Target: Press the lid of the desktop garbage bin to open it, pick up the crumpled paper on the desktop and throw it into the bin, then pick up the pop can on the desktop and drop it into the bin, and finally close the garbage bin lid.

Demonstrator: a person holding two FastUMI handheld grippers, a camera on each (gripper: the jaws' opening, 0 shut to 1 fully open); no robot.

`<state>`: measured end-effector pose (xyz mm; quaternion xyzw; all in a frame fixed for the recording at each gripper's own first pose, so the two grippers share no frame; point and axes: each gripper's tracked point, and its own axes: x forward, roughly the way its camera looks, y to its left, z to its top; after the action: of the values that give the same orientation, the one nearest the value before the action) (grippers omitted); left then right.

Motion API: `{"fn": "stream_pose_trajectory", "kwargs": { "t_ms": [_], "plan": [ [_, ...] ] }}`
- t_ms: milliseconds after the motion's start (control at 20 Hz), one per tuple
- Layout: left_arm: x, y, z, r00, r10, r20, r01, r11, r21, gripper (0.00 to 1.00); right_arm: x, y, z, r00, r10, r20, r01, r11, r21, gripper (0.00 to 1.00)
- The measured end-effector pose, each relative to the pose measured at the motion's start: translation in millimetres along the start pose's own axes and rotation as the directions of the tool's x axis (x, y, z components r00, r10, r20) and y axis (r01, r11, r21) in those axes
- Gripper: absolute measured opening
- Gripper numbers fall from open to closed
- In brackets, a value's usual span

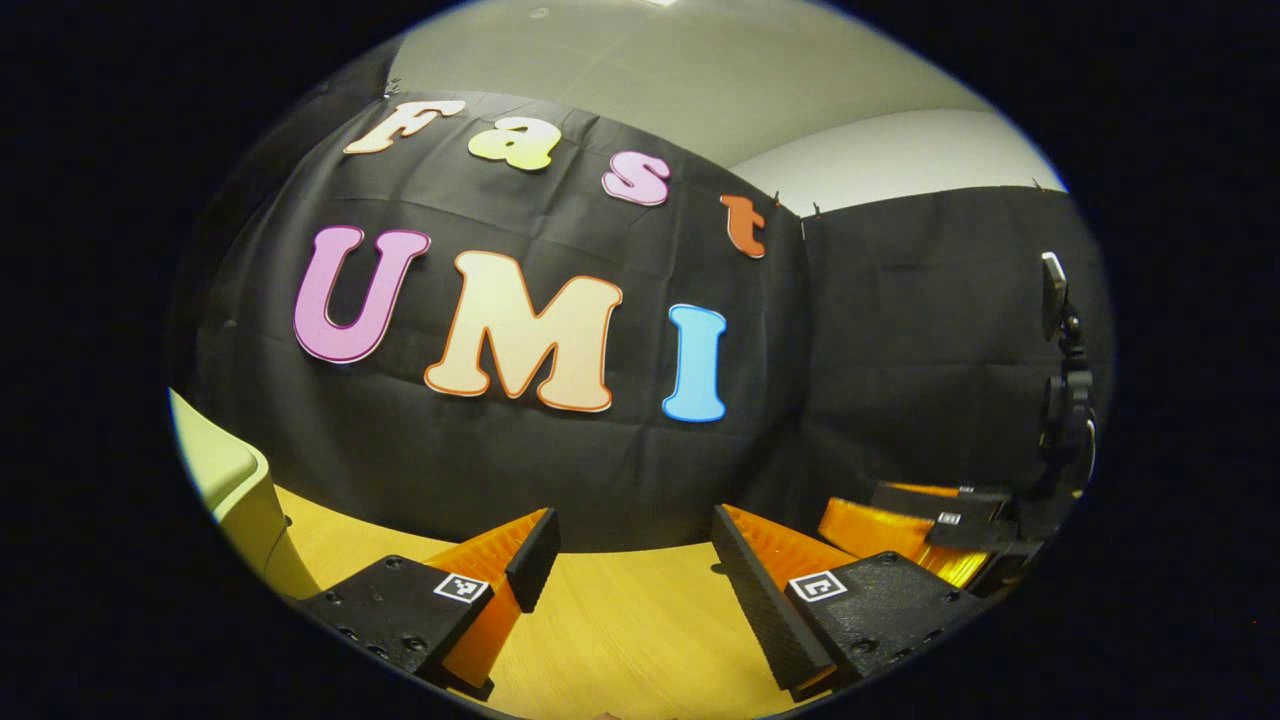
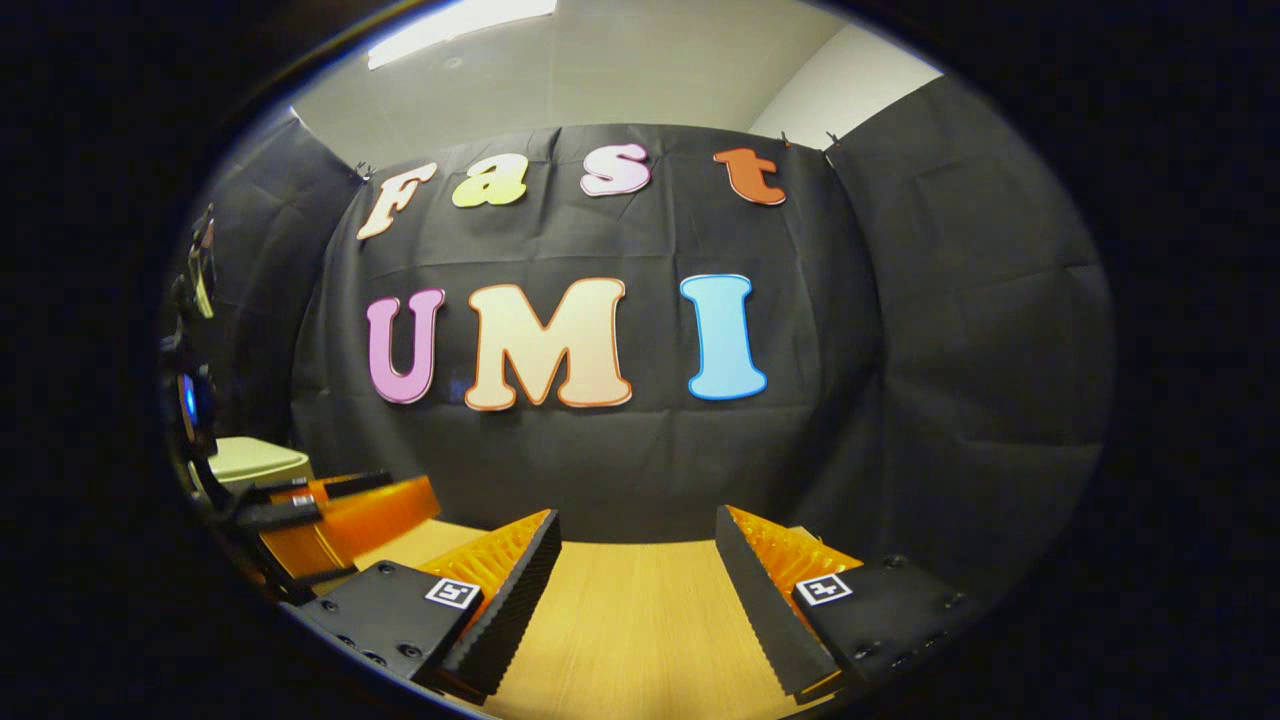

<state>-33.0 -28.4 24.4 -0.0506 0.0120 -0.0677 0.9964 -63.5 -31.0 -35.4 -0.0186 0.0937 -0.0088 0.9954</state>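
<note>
My left gripper (image 1: pixel 630 545) is open above the wooden table (image 1: pixel 620 630), and nothing lies between its fingers. At the left edge of the left gripper view stands the pale garbage bin (image 1: pixel 240 495), cut off by the view's edge. My right gripper (image 2: pixel 635 540) is also open with an empty gap, held over the table (image 2: pixel 640 620) and facing the black cloth wall. In the right gripper view the bin (image 2: pixel 255 462) shows far left, its top looking flat. Each gripper appears beside the other: the right gripper (image 1: pixel 860 522) at the right, the left gripper (image 2: pixel 400 495) at the left.
A dark camera stand (image 1: pixel 1065 400) rises at the right side of the booth in the left gripper view. Another dark stand (image 2: pixel 190 400) shows at the left in the right gripper view. The black cloth wall closes off the table's far edge.
</note>
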Motion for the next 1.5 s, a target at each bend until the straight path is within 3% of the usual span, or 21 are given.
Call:
{"fn": "stream_pose_trajectory", "kwargs": {
  "t_ms": [200, 450, 750, 900, 1050, 1150, 1300, 1450, 1500],
  "plan": [
    [-26.3, -8.4, 42.6, 1.0, 0.004, 0.024, -0.005, 0.999, 0.035, 0.92, -52.1, -11.7, -25.1, 0.999, -0.012, -0.039, 0.01, 0.999, -0.046, 0.98],
    [-71.8, 2.4, 100.4, 0.999, 0.015, 0.048, -0.017, 0.999, 0.042, 0.93, -97.0, -10.6, -46.3, 0.999, 0.013, -0.045, -0.015, 1.0, -0.024, 0.98],
    [-126.6, 64.2, 146.9, 0.99, 0.131, 0.055, -0.139, 0.972, 0.19, 0.92, -123.1, 5.5, -60.4, 0.997, 0.062, -0.05, -0.064, 0.997, -0.043, 0.99],
    [-155.1, 97.1, 147.0, 0.984, 0.178, 0.017, -0.177, 0.954, 0.241, 0.87, -131.1, 20.2, -62.9, 0.994, 0.099, -0.04, -0.101, 0.994, -0.047, 0.98],
    [-181.7, 131.9, 133.8, 0.975, 0.216, -0.045, -0.197, 0.947, 0.254, 0.74, -137.3, 29.4, -65.0, 0.992, 0.124, -0.027, -0.125, 0.991, -0.05, 0.98],
    [-197.4, 155.6, 122.2, 0.966, 0.246, -0.085, -0.22, 0.946, 0.24, 0.53, -139.7, 35.2, -66.6, 0.991, 0.134, -0.024, -0.135, 0.99, -0.046, 0.98],
    [-212.7, 182.6, 107.1, 0.952, 0.279, -0.127, -0.25, 0.946, 0.206, 0.34, -137.7, 39.0, -73.5, 0.99, 0.137, -0.039, -0.139, 0.989, -0.052, 0.98],
    [-219.6, 195.7, 87.5, 0.943, 0.281, -0.177, -0.253, 0.953, 0.163, 0.0, -137.2, 40.6, -84.0, 0.989, 0.135, -0.066, -0.139, 0.988, -0.065, 0.99],
    [-222.1, 199.6, 81.1, 0.939, 0.281, -0.197, -0.252, 0.954, 0.16, 0.0, -136.5, 41.5, -86.9, 0.988, 0.136, -0.074, -0.141, 0.988, -0.068, 0.99]
  ]
}}
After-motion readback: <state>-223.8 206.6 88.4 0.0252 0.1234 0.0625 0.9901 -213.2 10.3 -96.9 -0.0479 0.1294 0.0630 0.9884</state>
